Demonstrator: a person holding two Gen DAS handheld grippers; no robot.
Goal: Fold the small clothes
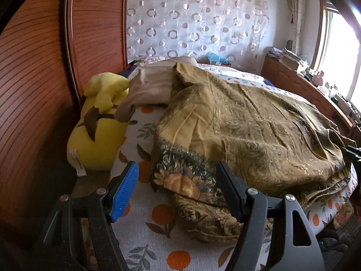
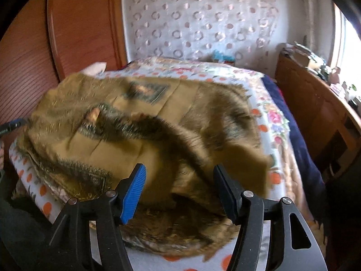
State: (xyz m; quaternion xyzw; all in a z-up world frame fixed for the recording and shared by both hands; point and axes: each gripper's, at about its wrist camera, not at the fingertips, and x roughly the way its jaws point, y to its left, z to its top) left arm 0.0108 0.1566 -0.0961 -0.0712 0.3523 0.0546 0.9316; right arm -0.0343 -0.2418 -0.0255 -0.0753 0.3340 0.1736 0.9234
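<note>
An olive-gold cloth [image 1: 248,122] with a dark floral border lies spread and rumpled on the bed. My left gripper [image 1: 178,167] is open just above the cloth's near left corner, and the floral corner lies between and under its two fingers without being pinched. In the right wrist view the same cloth [image 2: 126,149] is blurred, with a loose flap [image 2: 250,158] lying across it by the right finger. My right gripper [image 2: 179,168] is open over the cloth's near edge, and nothing is clamped between its pads.
The bedsheet [image 1: 158,214] is white with orange fruit print. A yellow plush toy [image 1: 99,124] and a beige pillow [image 1: 149,85] lie at the left, against a wooden panel [image 1: 33,67]. A cluttered wooden shelf [image 1: 293,79] runs along the bed's right side under a window.
</note>
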